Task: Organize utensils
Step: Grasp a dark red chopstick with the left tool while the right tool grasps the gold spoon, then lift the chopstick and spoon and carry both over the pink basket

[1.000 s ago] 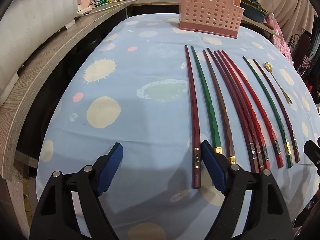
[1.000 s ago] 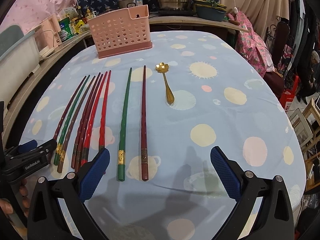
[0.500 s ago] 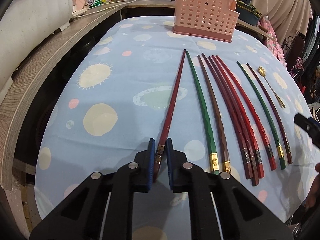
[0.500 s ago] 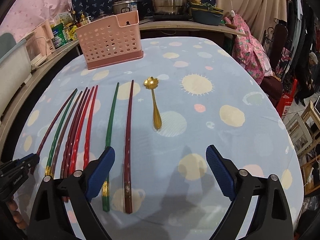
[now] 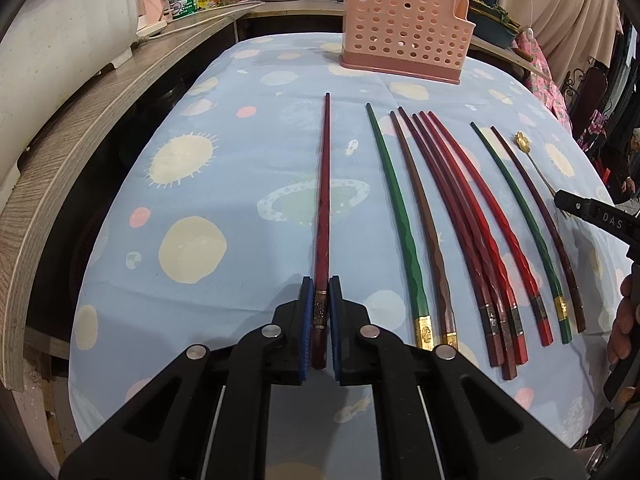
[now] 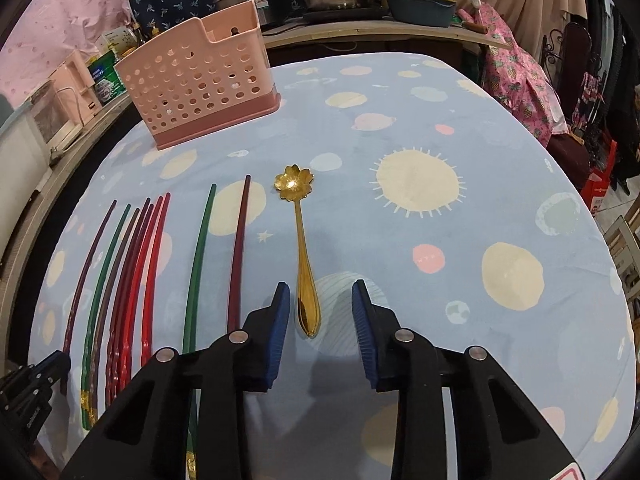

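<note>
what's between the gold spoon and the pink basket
Only bare tablecloth: the right wrist view shows nothing lying between the spoon bowl and the basket.

white letters "das" stand on the right gripper (image 5: pixel 600 216); other labels too blurred.

My left gripper (image 5: pixel 320 292), whose jaws stood wide apart a second ago, now clamps the dark red chopstick (image 5: pixel 323 200) near its banded end. That chopstick has swung away from the green chopstick (image 5: pixel 394 208) beside it; the two are now clearly separated. My right gripper (image 6: pixel 320 296) has shifted from over the chopstick row to the gold spoon (image 6: pixel 303 248). Its jaws are closing, the spoon handle between them, pads not yet touching.
</note>
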